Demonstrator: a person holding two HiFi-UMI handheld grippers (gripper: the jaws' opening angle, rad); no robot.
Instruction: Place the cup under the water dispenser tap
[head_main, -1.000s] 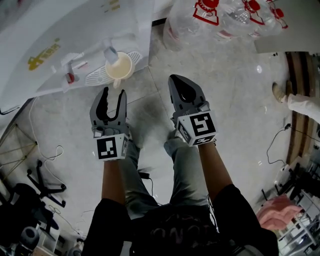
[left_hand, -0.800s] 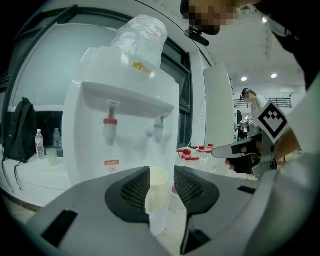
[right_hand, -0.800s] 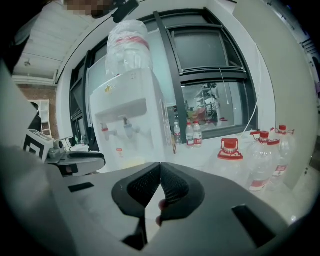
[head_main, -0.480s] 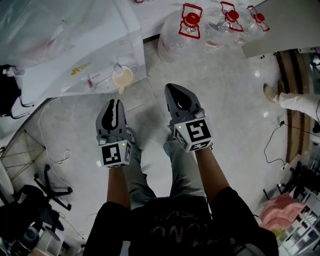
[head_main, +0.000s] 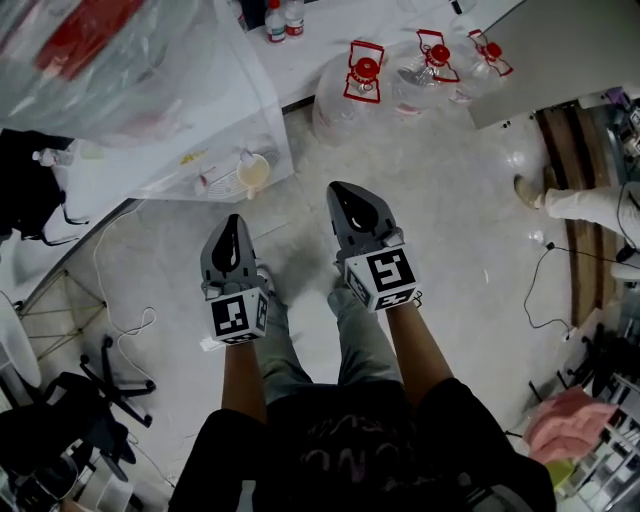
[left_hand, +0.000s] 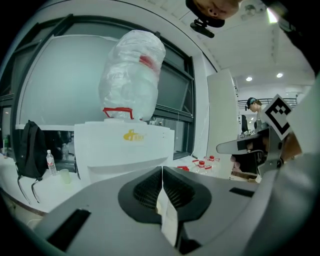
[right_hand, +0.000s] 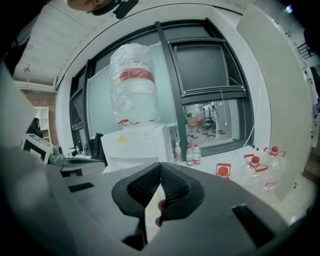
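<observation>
The pale cup (head_main: 253, 175) stands on the drip tray under the tap of the white water dispenser (head_main: 150, 150), apart from both grippers. My left gripper (head_main: 231, 222) hangs over the floor in front of the dispenser; its jaws have just been closing and now meet with nothing between them. My right gripper (head_main: 346, 190), beside it, is also shut and empty. In the left gripper view the dispenser (left_hand: 125, 145) with its plastic-wrapped bottle (left_hand: 132, 75) rises beyond the closed left gripper (left_hand: 162, 171). The right gripper view shows the dispenser (right_hand: 140, 142) past the closed right gripper (right_hand: 160, 166).
Several empty water jugs with red caps (head_main: 365, 85) lie on the floor at the back. Small bottles (head_main: 282, 18) stand on a ledge. A black backpack (head_main: 30, 185) sits left of the dispenser. Cables (head_main: 120, 310), a chair base (head_main: 100, 375) and another person's shoe (head_main: 530, 190) are around.
The left jaws went from wide open to shut, with nothing in them. Both grippers have risen and drawn away from the dispenser, where the cup still stands under the tap.
</observation>
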